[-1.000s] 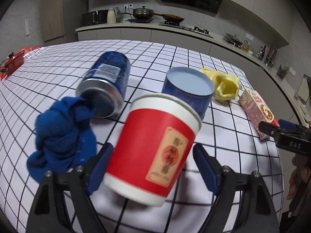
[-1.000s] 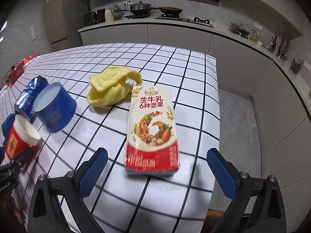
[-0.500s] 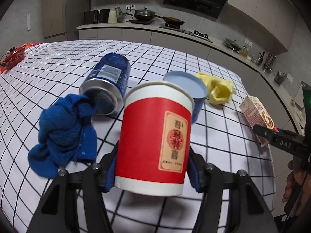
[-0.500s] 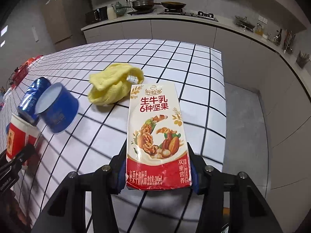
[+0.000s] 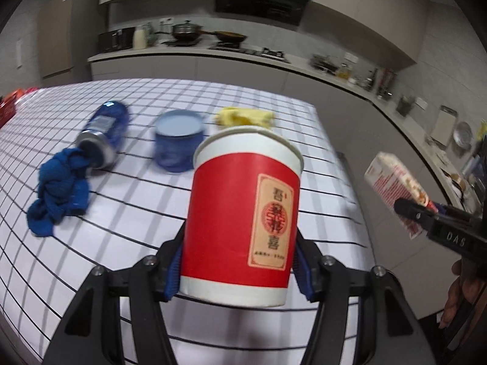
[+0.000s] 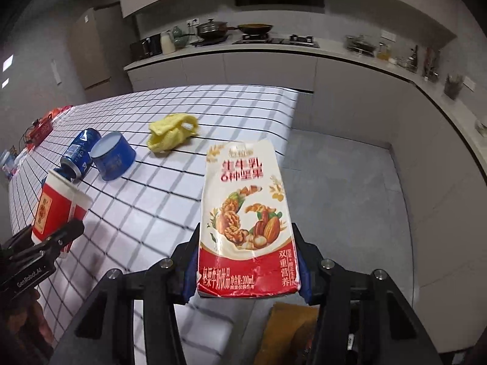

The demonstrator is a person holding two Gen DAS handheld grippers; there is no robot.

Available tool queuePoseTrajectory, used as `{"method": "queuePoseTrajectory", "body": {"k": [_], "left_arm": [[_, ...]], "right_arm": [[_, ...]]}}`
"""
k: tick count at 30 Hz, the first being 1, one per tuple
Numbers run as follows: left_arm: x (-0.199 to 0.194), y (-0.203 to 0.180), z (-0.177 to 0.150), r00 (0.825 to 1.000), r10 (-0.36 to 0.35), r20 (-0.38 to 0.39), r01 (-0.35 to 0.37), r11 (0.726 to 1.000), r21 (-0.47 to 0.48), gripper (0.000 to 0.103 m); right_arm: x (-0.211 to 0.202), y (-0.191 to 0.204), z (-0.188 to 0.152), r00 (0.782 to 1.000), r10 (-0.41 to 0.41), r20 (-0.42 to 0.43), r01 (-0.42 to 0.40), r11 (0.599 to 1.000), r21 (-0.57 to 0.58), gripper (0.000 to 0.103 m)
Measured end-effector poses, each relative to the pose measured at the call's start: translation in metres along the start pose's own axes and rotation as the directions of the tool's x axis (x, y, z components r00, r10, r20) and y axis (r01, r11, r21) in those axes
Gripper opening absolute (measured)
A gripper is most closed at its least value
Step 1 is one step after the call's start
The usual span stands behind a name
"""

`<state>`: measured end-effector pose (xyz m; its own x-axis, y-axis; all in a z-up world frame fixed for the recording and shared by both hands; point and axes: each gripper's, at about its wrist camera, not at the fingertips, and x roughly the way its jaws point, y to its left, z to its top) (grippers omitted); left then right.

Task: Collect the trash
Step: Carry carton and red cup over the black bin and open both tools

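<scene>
A white surface (image 5: 213,115) with a black grid of lines carries a blue drink can (image 5: 102,135) lying on its side, its open end touching a crumpled dark-blue cloth (image 5: 57,194). Just beside the can stands a short blue tub (image 5: 178,143); a bunched yellow cloth (image 5: 243,117) lies behind it.

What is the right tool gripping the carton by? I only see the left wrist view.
Observer: By its bottom end; the right tool is shut on the milk carton, pads on both side edges.
Operator: What's underneath it?
Observer: The table edge and grey floor; an orange-brown thing below the tool is too hidden to identify.
Operator: Anything in the yellow cloth?
Observer: A small white item pokes out of it.
</scene>
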<state>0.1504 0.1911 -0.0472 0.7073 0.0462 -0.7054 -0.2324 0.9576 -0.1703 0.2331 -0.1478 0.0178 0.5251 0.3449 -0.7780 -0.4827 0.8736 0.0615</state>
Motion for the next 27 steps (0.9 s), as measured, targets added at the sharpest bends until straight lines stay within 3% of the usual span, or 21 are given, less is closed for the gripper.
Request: {"method": "queuePoseTrajectory", "body": {"k": [7,15,21,27], "left_arm": [[-0.011,-0.081,-0.019,0.995,-0.104,-0.012,0.104,0.990,0.097,0.060],[0.005,-0.178,-0.060,0.973,-0.204,-0.111,0.223,0.953,0.203,0.060],[0.021,-0.218,-0.094,0.958,-0.211,-0.192,0.253,0.939,0.233,0.060],[0.040,-0.244,-0.124,0.947,-0.183,-0.264,0.251,0.934,0.253,0.060]], "right_arm": [[-0.049,-0.064,-0.050,0.998,-0.060,-0.007,0.060,0.997,0.055,0.053],[-0.075,-0.144,-0.125,0.991,-0.094,-0.095,0.108,0.982,0.153,0.053],[-0.080,-0.189,-0.168,0.982,-0.113,-0.149,0.142,0.969,0.203,0.053],[-0.073,-0.210,-0.195,0.978,-0.097,-0.185,0.131,0.975,0.180,0.053]]}}
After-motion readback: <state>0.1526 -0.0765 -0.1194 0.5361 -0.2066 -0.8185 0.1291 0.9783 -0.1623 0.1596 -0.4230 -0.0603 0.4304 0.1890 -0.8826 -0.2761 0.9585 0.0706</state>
